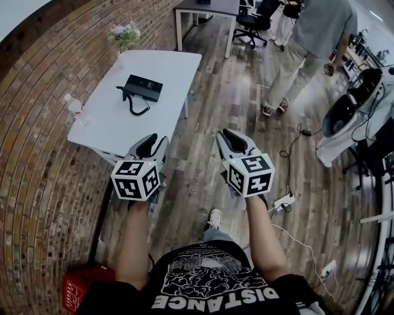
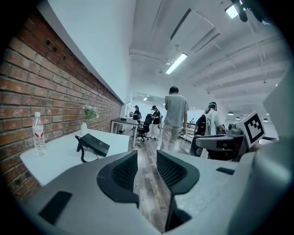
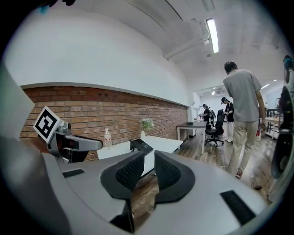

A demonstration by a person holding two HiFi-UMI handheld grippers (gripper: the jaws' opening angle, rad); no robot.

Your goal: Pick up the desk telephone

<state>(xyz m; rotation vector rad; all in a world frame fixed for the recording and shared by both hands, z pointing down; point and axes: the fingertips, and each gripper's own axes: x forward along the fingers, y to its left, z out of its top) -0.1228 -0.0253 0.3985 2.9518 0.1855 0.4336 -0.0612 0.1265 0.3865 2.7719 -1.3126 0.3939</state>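
The black desk telephone lies on a white table by the brick wall, its handset cord curling toward the table's near edge. Both grippers hang in the air over the wood floor, short of the table. My left gripper points at the table's near corner, jaws apart with nothing between them. My right gripper is further right, jaws slightly apart and empty. The left gripper view has the telephone ahead and left of that gripper. In the right gripper view the telephone sits just beyond the gripper.
A water bottle stands at the table's left edge and a flower vase at its far end. A person stands on the floor at the right, near a desk and an office chair. A power strip lies by my right arm.
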